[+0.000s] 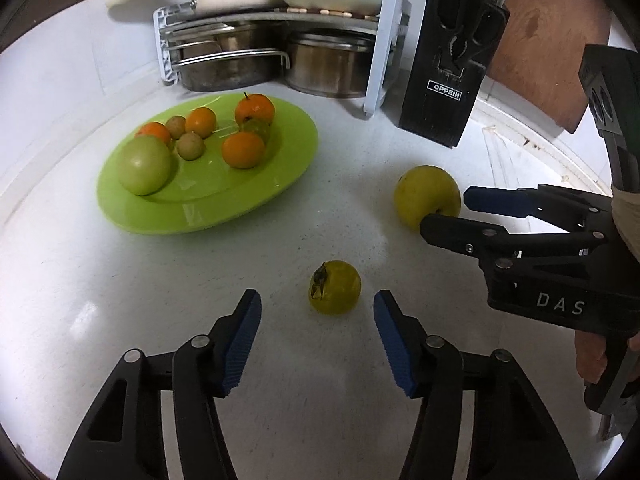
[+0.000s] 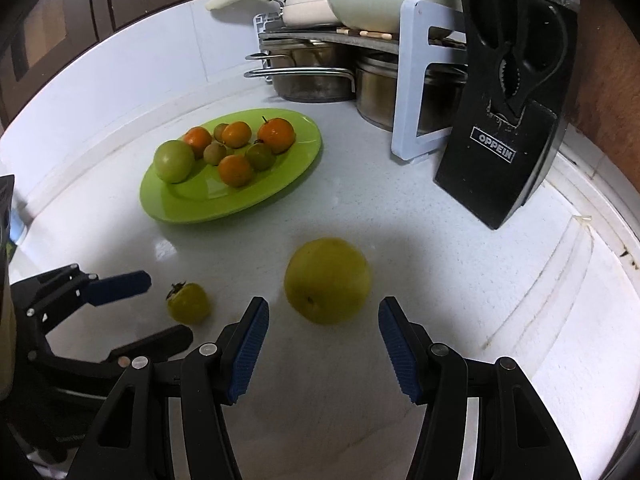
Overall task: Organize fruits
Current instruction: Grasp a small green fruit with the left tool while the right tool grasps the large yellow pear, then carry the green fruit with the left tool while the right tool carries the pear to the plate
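A small yellow-green tomato [image 1: 335,287] with a dry stem lies on the white counter just ahead of my open left gripper [image 1: 318,302]; it also shows in the right wrist view [image 2: 189,302]. A larger yellow round fruit [image 2: 327,281] lies just ahead of my open right gripper [image 2: 323,310], and in the left wrist view [image 1: 426,196] the right gripper [image 1: 446,208] sits at its right side. A green plate [image 1: 280,176] holds several oranges, a green tomato [image 1: 145,165] and small brownish fruits. The left gripper [image 2: 160,304] flanks the small tomato in the right wrist view.
A black knife block [image 1: 448,76] marked OPPEIN stands at the back right. A white rack [image 1: 380,52] holds steel pots [image 1: 320,64] and cream cookware behind the plate [image 2: 192,208]. A wooden board leans at the far right.
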A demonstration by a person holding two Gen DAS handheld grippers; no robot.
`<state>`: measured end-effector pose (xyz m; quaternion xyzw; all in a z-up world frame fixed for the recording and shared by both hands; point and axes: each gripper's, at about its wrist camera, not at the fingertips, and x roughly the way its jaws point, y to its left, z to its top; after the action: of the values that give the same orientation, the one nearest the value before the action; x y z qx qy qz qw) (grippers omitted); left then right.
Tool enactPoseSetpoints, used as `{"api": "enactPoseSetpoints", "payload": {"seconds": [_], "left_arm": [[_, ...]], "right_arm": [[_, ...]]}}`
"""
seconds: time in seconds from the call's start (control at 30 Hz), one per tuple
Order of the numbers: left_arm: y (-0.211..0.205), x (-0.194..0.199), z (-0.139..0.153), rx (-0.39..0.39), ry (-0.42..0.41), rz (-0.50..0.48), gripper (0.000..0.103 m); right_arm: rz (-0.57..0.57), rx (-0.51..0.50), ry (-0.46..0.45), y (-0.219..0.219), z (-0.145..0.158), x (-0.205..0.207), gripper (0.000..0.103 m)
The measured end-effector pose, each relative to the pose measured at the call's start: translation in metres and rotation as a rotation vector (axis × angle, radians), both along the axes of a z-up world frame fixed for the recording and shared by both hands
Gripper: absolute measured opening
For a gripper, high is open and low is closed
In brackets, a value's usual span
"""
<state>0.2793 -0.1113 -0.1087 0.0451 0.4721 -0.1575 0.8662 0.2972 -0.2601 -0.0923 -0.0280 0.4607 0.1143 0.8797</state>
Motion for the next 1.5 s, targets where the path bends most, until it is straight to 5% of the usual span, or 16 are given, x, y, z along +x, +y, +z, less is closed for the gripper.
{"api": "enactPoseSetpoints", "payload": {"seconds": [0.43,0.93,1.5], "left_arm": [[-0.005,0.016,-0.004,-0.033,0.023,-0.031,0.028],[-0.001,0.013,0.003,-0.074,-0.014,-0.044,0.028],[0.018,-0.013,0.030,-0.111,-0.085,-0.031,0.028]], "right_arm": [[-0.012,0.024,0.027,0.003,-0.010,0.018,0.058],[-0.036,0.037,0.009,0.000,-0.012,0.014,0.051],[-0.043,0.074,-0.045,0.005,0.021,-0.018,0.051]]}}
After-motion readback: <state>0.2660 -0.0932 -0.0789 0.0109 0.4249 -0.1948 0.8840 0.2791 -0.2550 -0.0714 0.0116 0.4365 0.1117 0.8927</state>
